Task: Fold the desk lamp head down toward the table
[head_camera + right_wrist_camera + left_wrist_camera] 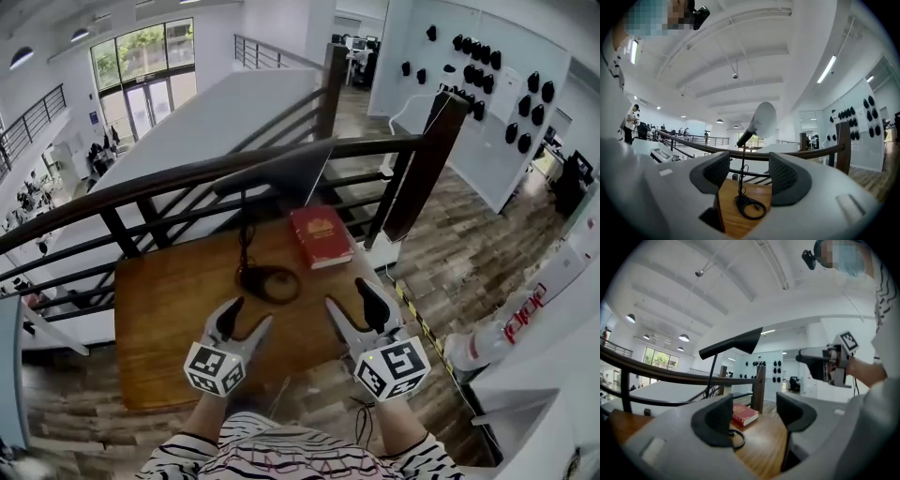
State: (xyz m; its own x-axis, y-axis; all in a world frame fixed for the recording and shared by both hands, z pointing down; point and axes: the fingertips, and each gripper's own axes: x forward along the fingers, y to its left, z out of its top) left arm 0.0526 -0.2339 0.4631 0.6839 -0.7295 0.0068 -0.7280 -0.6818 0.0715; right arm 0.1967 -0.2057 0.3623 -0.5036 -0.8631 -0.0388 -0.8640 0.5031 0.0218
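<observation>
The desk lamp's head (281,173) is sitting raised on its thin stem, well above the wooden table (159,319) and not folded down. In the left gripper view the head (733,344) is showing as a dark, slightly tilted wedge. In the right gripper view its pale face (762,119) is turning toward the camera. The stem is rising from a dark ring base (269,281) that is resting on the tabletop near the far edge, with a cord trailing up beside it. Just beside the base, toward the right, a red book (321,236) is lying flat on the table.

Both grippers are hovering over the near part of the table, apart from the lamp and touching nothing. The left gripper (251,314) is holding its jaws apart and empty – only the base and the book are showing in the gap between them. The right gripper (347,295) is also standing with its jaws spread and nothing between the pads – the lamp's stem and base are lining up in its gap, farther off.

A dark railing (187,178) with wooden posts is running behind the table.
</observation>
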